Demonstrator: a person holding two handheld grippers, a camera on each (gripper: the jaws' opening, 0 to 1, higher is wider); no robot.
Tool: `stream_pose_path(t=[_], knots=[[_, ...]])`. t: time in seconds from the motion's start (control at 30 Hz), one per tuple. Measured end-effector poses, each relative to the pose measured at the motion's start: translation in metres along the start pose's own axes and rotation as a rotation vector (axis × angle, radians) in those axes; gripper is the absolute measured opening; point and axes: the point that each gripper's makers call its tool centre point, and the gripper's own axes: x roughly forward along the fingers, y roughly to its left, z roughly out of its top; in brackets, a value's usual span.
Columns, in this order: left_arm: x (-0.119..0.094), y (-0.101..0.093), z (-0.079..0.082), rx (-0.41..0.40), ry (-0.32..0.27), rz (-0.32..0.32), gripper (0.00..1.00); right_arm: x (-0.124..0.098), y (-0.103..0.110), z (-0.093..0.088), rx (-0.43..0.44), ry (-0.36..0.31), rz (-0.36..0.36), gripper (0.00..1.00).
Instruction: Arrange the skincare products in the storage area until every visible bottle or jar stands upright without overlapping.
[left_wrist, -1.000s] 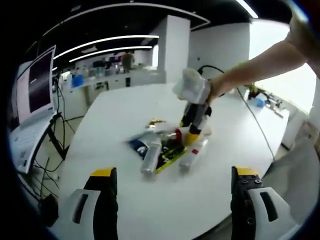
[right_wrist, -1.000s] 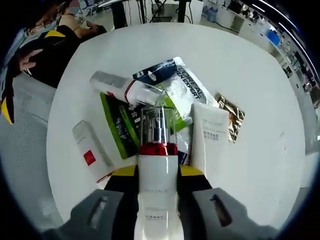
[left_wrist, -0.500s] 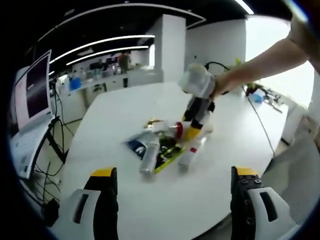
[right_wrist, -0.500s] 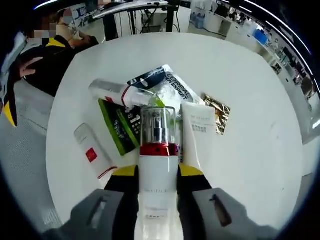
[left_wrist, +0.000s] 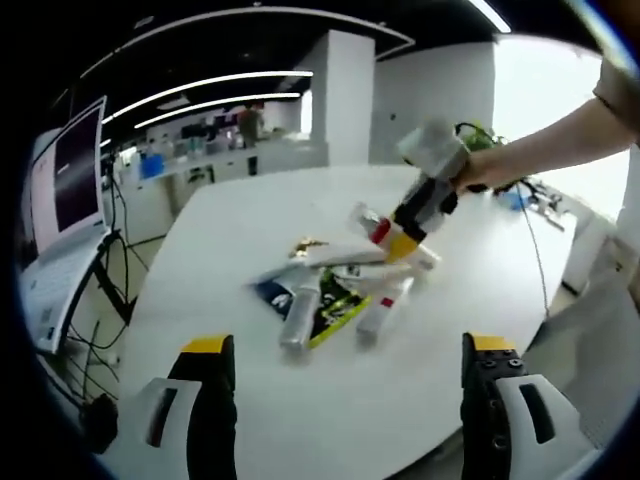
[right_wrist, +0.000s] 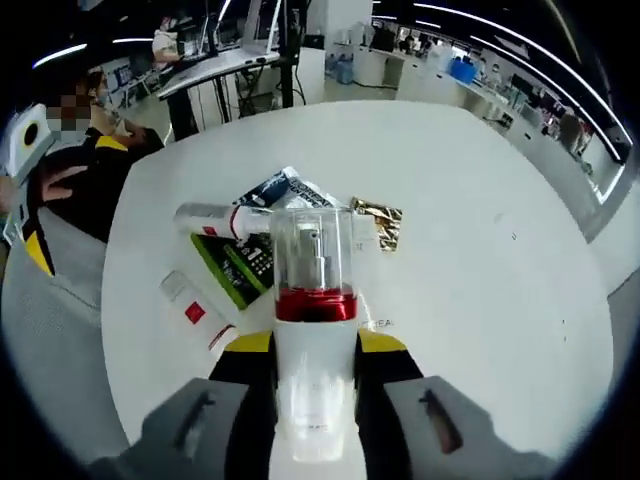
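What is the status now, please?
Right gripper shut on pump bottle, above table. Left gripper open, holding nothing. Other bottles and packets lying flat, overlapping.

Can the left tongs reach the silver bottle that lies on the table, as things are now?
Probably yes. The left tongs are open and empty, and only bare table lies between them and the silver bottle.

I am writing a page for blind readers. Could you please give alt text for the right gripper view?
The right gripper holds a white pump bottle with a red band and clear cap above a round white table. Behind it, a pile of skincare items lies flat: a green box, a white tube, a gold sachet.
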Motion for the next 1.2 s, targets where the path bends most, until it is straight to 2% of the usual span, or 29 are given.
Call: stream_pose_path(t=[0.3,0.43,0.73,0.83,1.2], knots=[[0.001,-0.001,-0.001,0.018,0.001,-0.006,0.92,-0.019,-0.007,-0.012,0.066,-0.037,-0.063,0.28],[0.000,-0.003,0.000,0.023,0.001,-0.009,0.91,-0.029,-0.009,-0.013,0.123,-0.067,-0.085,0.28],[-0.002,0.002,0.004,-0.029,-0.016,0.004,0.91,-0.052,-0.006,-0.017,0.235,-0.148,-0.141,0.28],[-0.002,0.002,0.004,-0.033,-0.015,0.001,0.91,-0.059,-0.001,-0.021,0.246,-0.160,-0.154,0.28],[0.003,-0.018,0.008,0.021,0.005,-0.051,0.91,-0.087,0.011,-0.028,0.330,-0.243,-0.226,0.27]])
